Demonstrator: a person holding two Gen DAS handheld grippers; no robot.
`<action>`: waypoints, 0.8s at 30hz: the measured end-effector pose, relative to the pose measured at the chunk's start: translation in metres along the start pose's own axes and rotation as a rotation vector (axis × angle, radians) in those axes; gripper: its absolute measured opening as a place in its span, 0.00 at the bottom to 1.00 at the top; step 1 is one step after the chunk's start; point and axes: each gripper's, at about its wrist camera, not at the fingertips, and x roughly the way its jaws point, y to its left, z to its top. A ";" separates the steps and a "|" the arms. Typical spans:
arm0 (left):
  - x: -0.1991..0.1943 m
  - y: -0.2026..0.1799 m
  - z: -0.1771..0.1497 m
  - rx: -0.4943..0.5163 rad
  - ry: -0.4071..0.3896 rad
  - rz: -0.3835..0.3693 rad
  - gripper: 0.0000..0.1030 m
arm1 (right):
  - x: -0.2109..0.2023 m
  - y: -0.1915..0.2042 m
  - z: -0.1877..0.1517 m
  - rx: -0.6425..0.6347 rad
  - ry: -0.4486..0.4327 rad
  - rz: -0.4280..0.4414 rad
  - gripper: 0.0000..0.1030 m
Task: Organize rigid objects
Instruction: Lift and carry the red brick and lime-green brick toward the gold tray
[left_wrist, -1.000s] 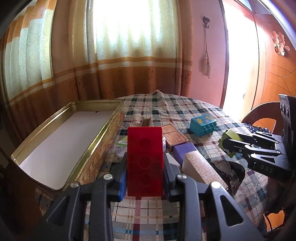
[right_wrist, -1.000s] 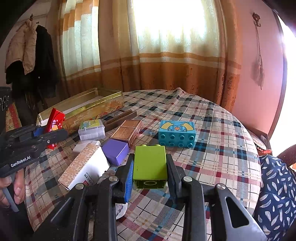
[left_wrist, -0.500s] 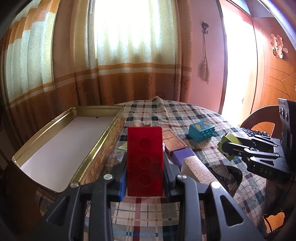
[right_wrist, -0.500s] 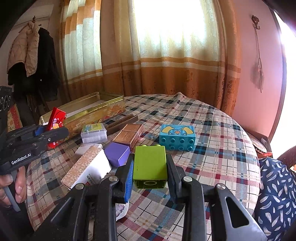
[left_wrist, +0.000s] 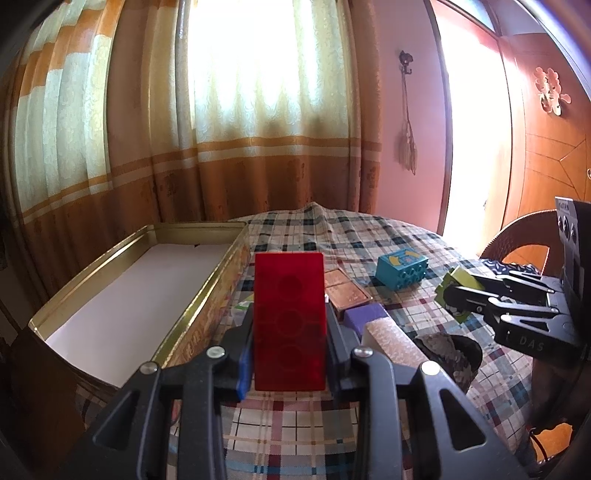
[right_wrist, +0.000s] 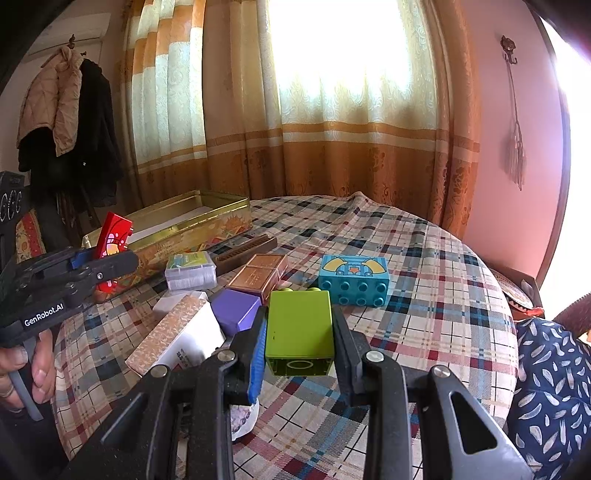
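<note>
Clamped in left gripper (left_wrist: 290, 354): red block (left_wrist: 289, 321), upright beside open gold tin (left_wrist: 201, 306). Gripped in right gripper (right_wrist: 298, 350): green block (right_wrist: 299, 325), above plaid tablecloth (right_wrist: 424, 295). Best lifted over tin rim w/ grip kept firm, set flat inside, then released.

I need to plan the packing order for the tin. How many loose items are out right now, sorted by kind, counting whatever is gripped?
Toy bricks: 3 (red, green, blue)
Card boxes: 3 (copper, purple, white with speckled top)
Clear plastic box: 1
Dark brown bar: 1
Total: 8
</note>
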 end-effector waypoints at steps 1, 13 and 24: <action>0.000 0.000 0.000 0.002 -0.002 0.000 0.29 | 0.000 0.000 0.000 0.000 -0.003 0.000 0.33; -0.005 0.002 0.002 -0.003 -0.042 0.019 0.29 | -0.005 0.000 -0.001 -0.005 -0.029 0.007 0.33; -0.010 0.010 0.002 -0.025 -0.077 0.057 0.29 | -0.009 0.005 -0.001 -0.029 -0.056 -0.001 0.33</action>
